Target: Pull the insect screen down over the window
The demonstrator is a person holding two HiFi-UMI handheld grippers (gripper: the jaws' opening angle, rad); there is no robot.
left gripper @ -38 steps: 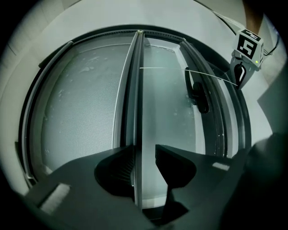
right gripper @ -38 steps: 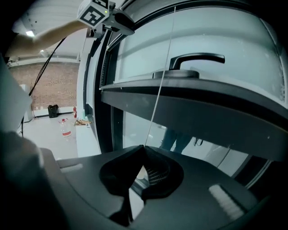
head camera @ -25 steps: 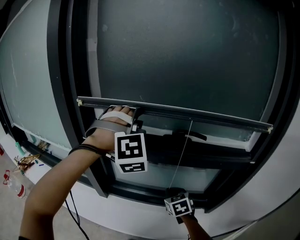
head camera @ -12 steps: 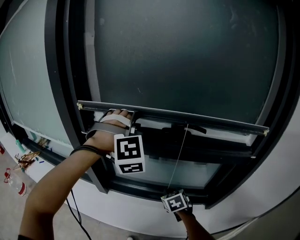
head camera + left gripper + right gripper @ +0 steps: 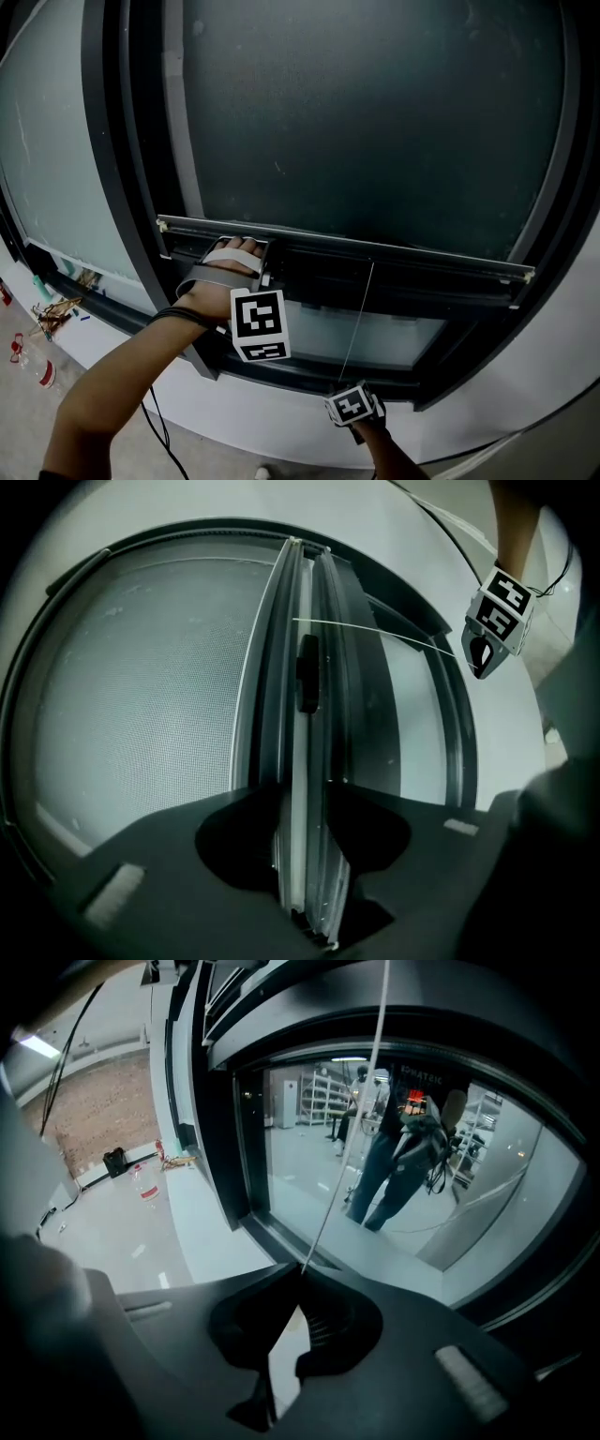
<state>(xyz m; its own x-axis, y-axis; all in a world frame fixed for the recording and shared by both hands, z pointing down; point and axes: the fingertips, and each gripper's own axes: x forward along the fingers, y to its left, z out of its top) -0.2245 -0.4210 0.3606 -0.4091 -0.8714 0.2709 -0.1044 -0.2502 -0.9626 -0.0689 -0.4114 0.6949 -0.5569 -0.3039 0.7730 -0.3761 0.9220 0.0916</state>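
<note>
Left tongs (image 5: pixel 302 799) are clamped on the bottom bar (image 5: pixel 394 255) of the insect screen (image 5: pixel 375 122), the rail running straight through between the jaws. The dark mesh stretches up above them inside the window frame (image 5: pixel 108 187). Lower down and off to their right, the right tongs (image 5: pixel 302 1271) are pinched together on the thin pull cord (image 5: pixel 360 319), which rises taut from their tips to that bar.

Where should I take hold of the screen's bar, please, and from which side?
Probably the bar near its left end, clear of the cord at its middle, coming straight in from the room side, one jaw above and one below. It lies level and slim, as the left gripper clamped on it shows.
</note>
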